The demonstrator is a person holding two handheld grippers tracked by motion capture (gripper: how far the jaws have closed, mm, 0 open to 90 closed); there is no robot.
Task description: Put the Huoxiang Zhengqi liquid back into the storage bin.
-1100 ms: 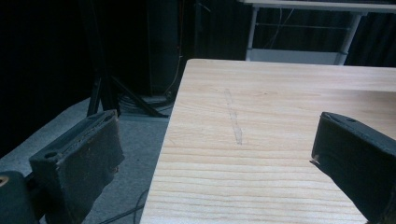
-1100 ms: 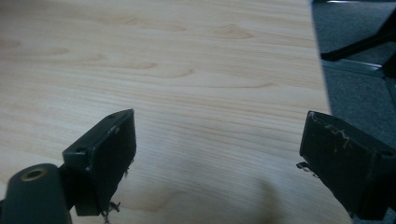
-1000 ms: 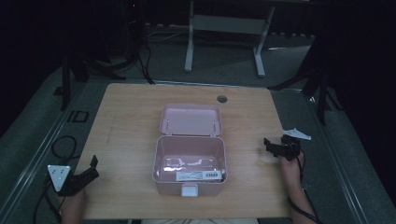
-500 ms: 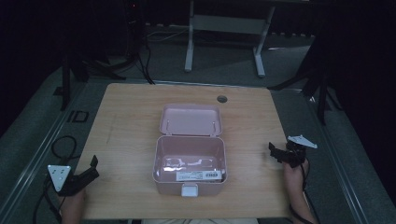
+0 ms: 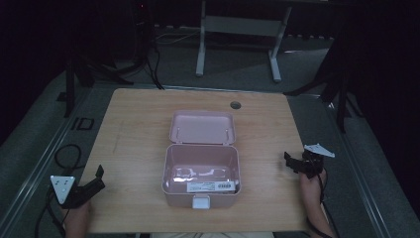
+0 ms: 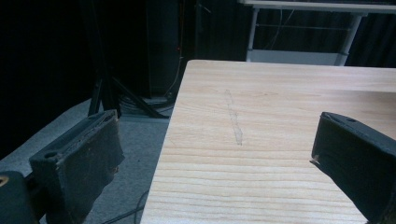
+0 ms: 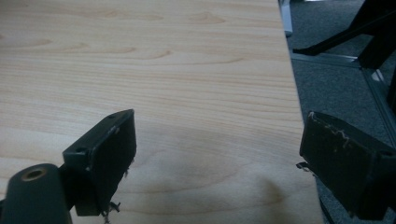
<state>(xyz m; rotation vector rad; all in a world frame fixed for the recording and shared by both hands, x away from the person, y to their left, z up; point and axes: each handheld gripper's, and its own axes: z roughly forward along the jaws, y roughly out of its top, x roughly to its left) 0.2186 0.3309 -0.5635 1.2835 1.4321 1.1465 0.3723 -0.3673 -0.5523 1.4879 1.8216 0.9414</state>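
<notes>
A pink plastic box [image 5: 200, 174] sits open in the middle of the wooden table [image 5: 138, 124], its lid [image 5: 202, 127] laid back flat behind it. Inside lie a white labelled strip [image 5: 210, 186] and some clear wrapped pieces. My left gripper [image 5: 97, 179] rests open at the table's near left corner, with bare wood between its pads [image 6: 88, 158]. My right gripper [image 5: 292, 163] hangs open over the right edge, its two pads [image 7: 112, 149] wide apart above wood and the table rim. Neither holds anything.
A round cable hole [image 5: 235, 105] lies in the tabletop behind the box. A metal stand [image 5: 237, 29] and cables sit on the dark floor beyond the far edge. Grey carpet [image 7: 336, 84] runs along the right side of the table.
My right gripper has drifted outward and nearer, from over the table's right part to its right edge. The left gripper and the box have stayed put.
</notes>
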